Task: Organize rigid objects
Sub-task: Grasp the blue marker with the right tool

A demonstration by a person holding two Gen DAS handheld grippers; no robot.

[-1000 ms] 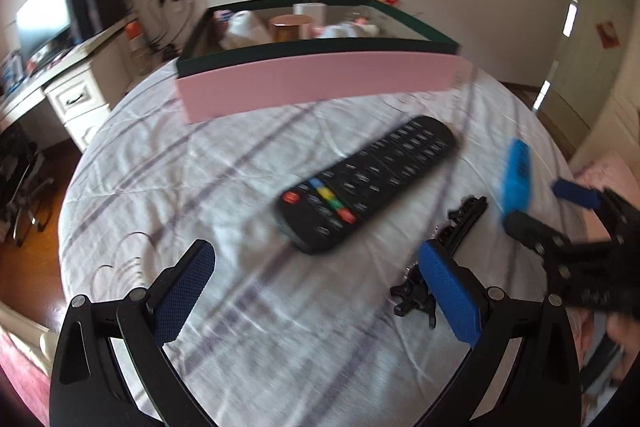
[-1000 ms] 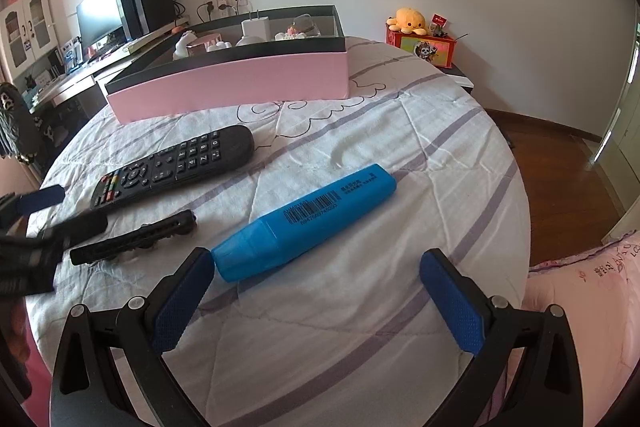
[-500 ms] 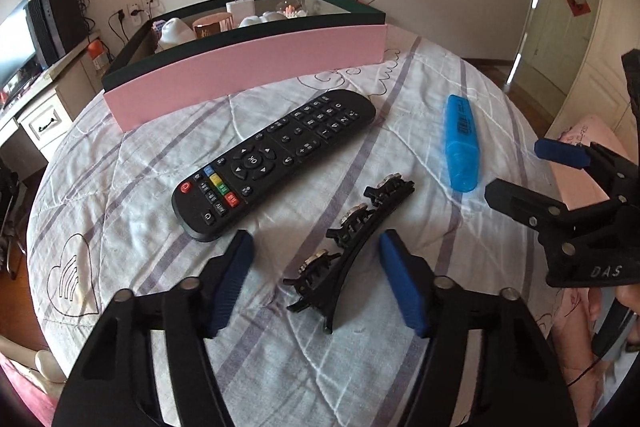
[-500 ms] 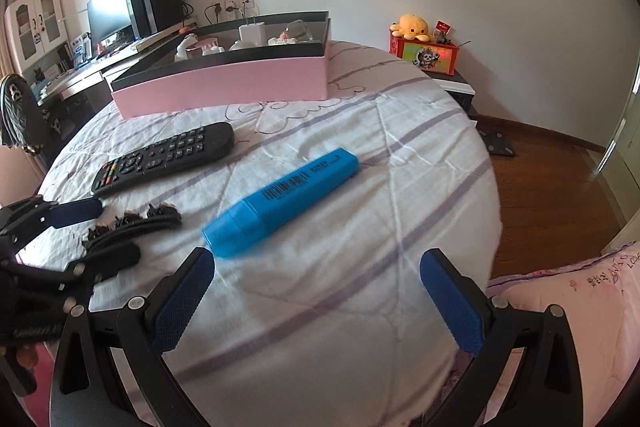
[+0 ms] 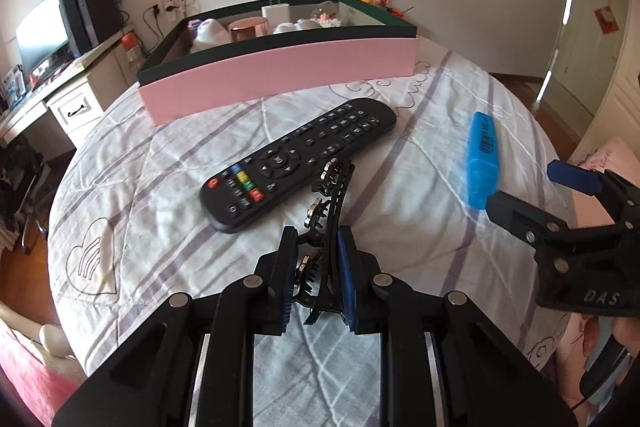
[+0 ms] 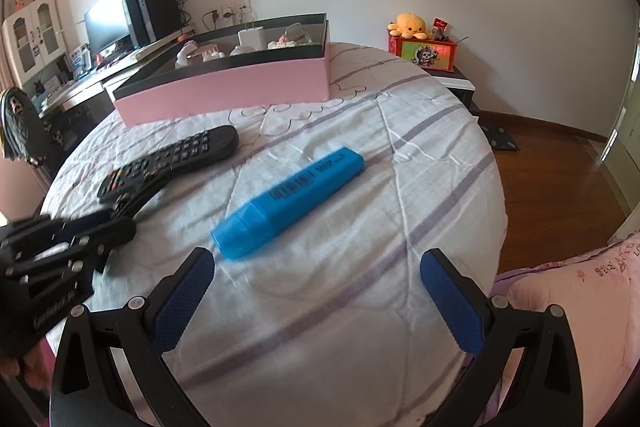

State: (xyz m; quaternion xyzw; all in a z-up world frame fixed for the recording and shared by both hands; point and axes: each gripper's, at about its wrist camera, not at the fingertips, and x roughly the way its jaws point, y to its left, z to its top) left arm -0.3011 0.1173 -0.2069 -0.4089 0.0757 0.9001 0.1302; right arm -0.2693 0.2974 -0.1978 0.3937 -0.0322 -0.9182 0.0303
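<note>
Left gripper (image 5: 318,269) found clamped on the near end of the long black toothed hair clip (image 5: 326,223), blue pads pressed to either side of it; jaws had just been closing, from fully spread a second earlier, through half-closed with the clip lying between them, down to this grip. Clip's far end seen just beside the near right edge of the black TV remote with coloured buttons (image 5: 298,163), touching or not could not be told. In the earliest left-wrist frame clip sat off to the right, outside the fingers; now centred between them.

Remote lay diagonally on the white quilted bedspread with purple stripes (image 5: 168,195), unmoved in relation to the box. Open pink-sided box with dark green rim (image 5: 280,67) at the far side, small white items and a copper-coloured tin inside, same as before.

Right gripper (image 6: 316,287) held wide open, nothing between its blue pads (image 6: 182,293). Blue plastic highlighter marker with barcode label (image 6: 290,195) lay just beyond those fingers, slightly blurred, placed much as half a second ago. Same marker seen at the right in the left-wrist view, next to the right gripper's tip.
</note>
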